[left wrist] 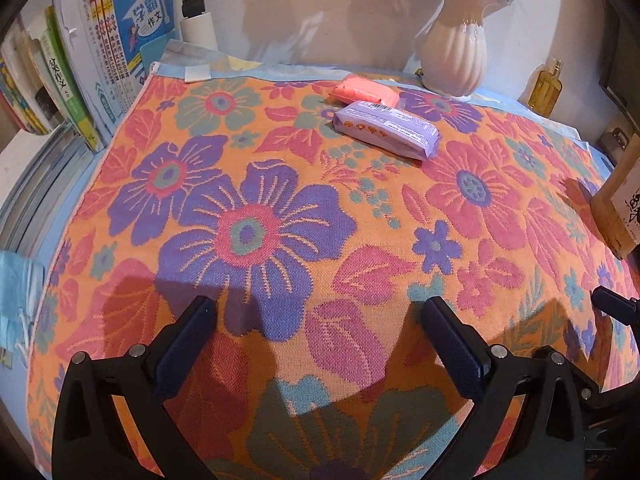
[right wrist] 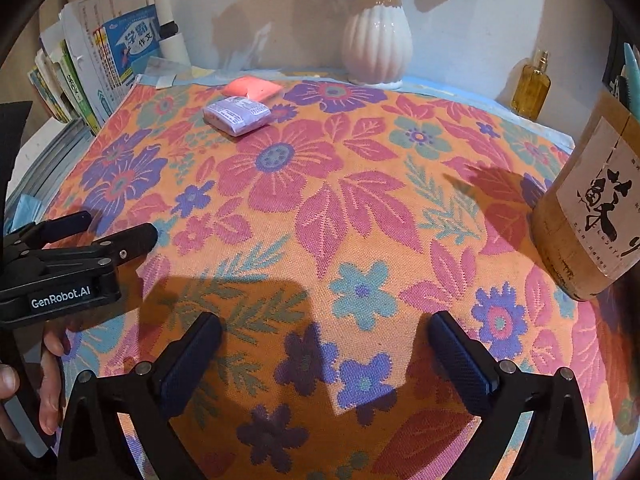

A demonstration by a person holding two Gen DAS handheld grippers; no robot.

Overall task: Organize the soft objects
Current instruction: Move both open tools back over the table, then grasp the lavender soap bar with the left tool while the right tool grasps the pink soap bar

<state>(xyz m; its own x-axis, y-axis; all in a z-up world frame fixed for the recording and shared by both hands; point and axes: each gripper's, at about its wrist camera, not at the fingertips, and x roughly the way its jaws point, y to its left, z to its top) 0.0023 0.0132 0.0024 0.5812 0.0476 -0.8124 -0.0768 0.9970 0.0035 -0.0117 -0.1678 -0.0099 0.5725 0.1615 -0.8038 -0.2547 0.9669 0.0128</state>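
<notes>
Item: purple pack (left wrist: 386,129), touching pink pack (left wrist: 366,92), far end of towel (left wrist: 280,208). Your left claw (left wrist: 320,320) and right claw (right wrist: 324,344) released, empty. Pack's long axis probably slants rightward; left claw seems nearer.

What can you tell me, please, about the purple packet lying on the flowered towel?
The purple packet is a soft, flat, oblong pack in glossy lilac plastic wrap, with a white printed label, a barcode and a row of small orange symbols. It lies flat on the flowered towel near its far edge, its far end against or over a pink packet. Neither tool is near it.
</notes>
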